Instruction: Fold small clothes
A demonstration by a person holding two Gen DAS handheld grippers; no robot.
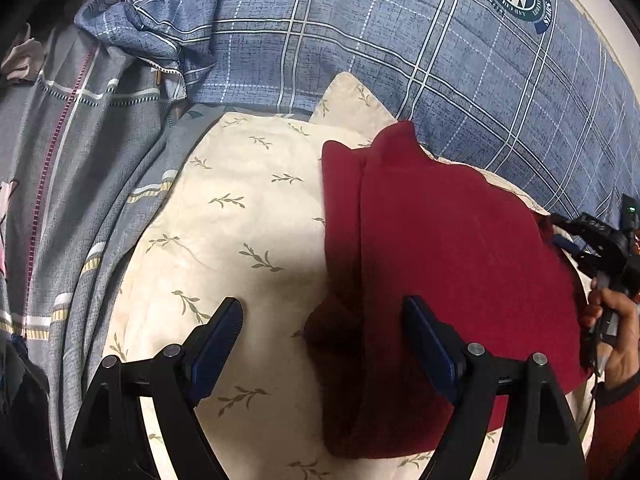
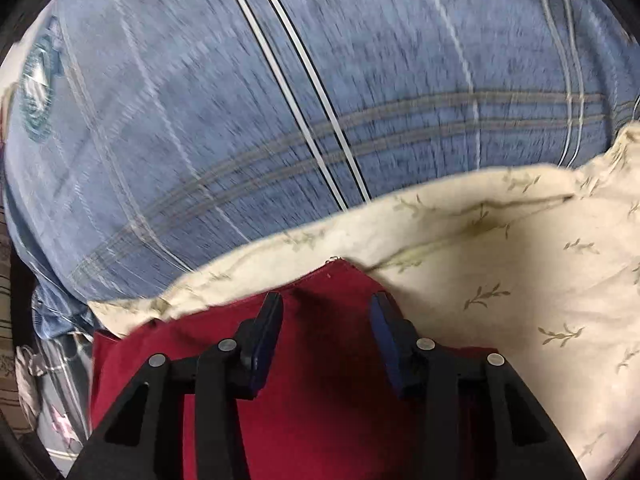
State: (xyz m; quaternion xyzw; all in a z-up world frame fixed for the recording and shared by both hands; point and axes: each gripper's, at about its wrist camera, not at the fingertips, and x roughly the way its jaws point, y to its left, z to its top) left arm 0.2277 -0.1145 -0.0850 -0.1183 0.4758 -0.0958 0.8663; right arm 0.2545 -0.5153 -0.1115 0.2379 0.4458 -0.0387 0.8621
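The grey striped sheet [image 1: 68, 184] lies bunched at the left, with the blue plaid bedding [image 1: 360, 52] behind it. In front of these a cream pillow [image 1: 224, 240] with a leaf print carries the red garment [image 1: 448, 248], which lies on the pillow's right half with one flap already laid over, its fold edge running down the cloth's left side.

The left gripper [image 1: 322, 344] hovers over the garment's near left corner, fingers spread wide and holding nothing; one finger is above the bare pillow, the other above red cloth. The right gripper [image 2: 326, 320], at the far right in the left wrist view in a hand [image 1: 616, 332], sits at the garment's right edge. In its own blurred view its fingers stand part open above the red cloth, with nothing pinched between them.

Judged from this, one fold is made and both grippers are free, so the step in hand looks like repositioning for the next fold. That calls for each gripper to settle on an edge or corner, close on all layers together, then carry it across without dragging the lower layer out of line.
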